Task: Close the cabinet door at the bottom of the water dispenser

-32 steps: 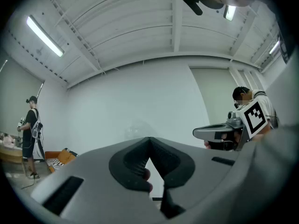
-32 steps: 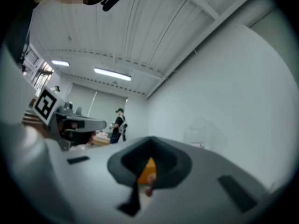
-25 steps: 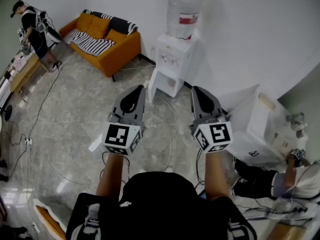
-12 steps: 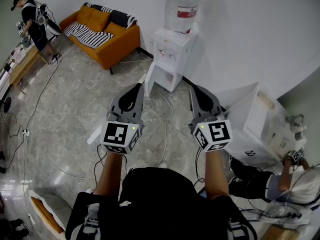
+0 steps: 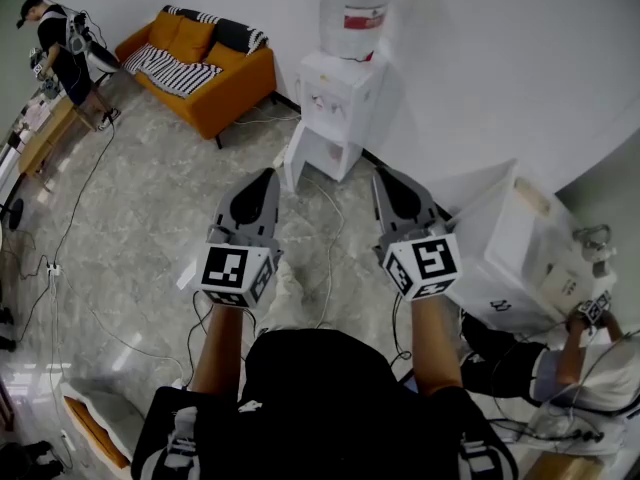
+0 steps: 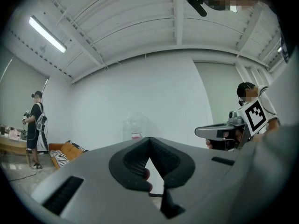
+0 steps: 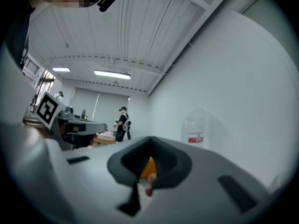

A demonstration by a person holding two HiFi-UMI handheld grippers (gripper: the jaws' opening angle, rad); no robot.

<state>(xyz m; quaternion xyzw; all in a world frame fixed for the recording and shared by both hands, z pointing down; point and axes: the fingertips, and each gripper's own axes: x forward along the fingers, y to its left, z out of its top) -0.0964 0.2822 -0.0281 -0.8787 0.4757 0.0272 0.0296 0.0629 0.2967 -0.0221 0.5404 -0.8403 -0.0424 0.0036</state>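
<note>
The white water dispenser (image 5: 335, 88) stands against the wall with a clear bottle (image 5: 352, 8) on top. Its bottom cabinet door (image 5: 296, 154) hangs open, swung out to the left of the dark opening. Both grippers are held level, side by side, short of the dispenser and pointing toward it. My left gripper (image 5: 265, 176) is shut with nothing in it, and so is my right gripper (image 5: 382, 176). In the left gripper view the bottle (image 6: 135, 129) shows just above the closed left gripper (image 6: 149, 139). The right gripper view has the bottle (image 7: 198, 127) to the right of the right gripper (image 7: 150, 139).
An orange sofa (image 5: 205, 73) with a striped cover stands at the back left, with a person (image 5: 55, 43) beside a low table (image 5: 45, 133). A white box (image 5: 520, 253) sits right of my right gripper, another person (image 5: 560, 368) crouched behind it. Cables (image 5: 330, 248) run across the floor.
Both grippers have moved forward toward the dispenser and sunk a little. The dispenser now sits further left in the head view. Both stay shut.
</note>
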